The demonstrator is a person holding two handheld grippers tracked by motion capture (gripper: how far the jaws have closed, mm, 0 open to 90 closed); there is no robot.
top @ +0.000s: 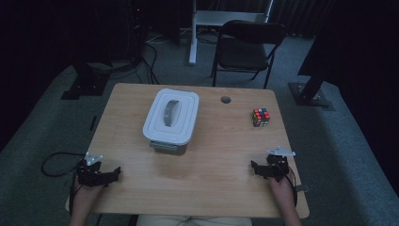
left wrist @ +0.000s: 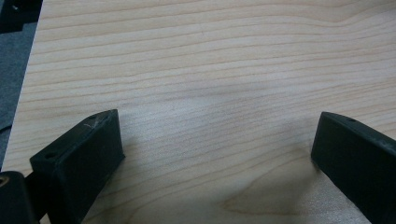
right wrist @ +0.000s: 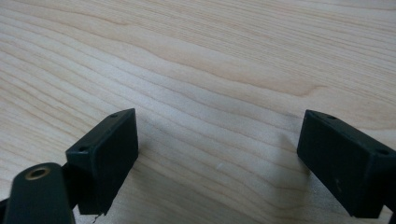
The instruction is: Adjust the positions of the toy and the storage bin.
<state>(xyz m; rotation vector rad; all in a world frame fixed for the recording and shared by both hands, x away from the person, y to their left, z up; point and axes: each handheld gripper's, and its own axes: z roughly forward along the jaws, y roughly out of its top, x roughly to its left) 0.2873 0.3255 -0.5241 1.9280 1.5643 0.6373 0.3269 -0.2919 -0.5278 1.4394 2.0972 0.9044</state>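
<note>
In the high view the left gripper (top: 113, 173) rests at the lower left of the worktop (top: 211, 174), held by a hand that comes in from the bottom edge, and the right gripper (top: 254, 167) rests at the lower right in the other hand. Both have their jaws spread wide with nothing between them; each gripper view shows bare wood grain between the two black jaws (left gripper (left wrist: 217, 140), right gripper (right wrist: 217, 140)).

The nearest thing to them is a white lidded container (top: 171, 116) in the middle of the frame, slightly left of centre, well apart from both grippers. Its lid has a grey handle (top: 171, 113) set in an oval recess. A darker grey part shows under the lid's near edge; what it is cannot be made out.

A colourful puzzle cube (top: 260, 117) sits at the upper right of the worktop, apart from the container and well ahead of the right gripper. A small round hole (top: 226, 100) lies near the far edge, between container and cube. Nothing stands on the wood between the grippers and the container.

Beyond the worktop, at the top of the frame, stand a dark folding chair (top: 247, 47) and a white post (top: 192, 37) on grey carpet. A black cable (top: 54, 162) loops on the floor at lower left. The room is dim, and the upper corners are too dark to read.
</note>
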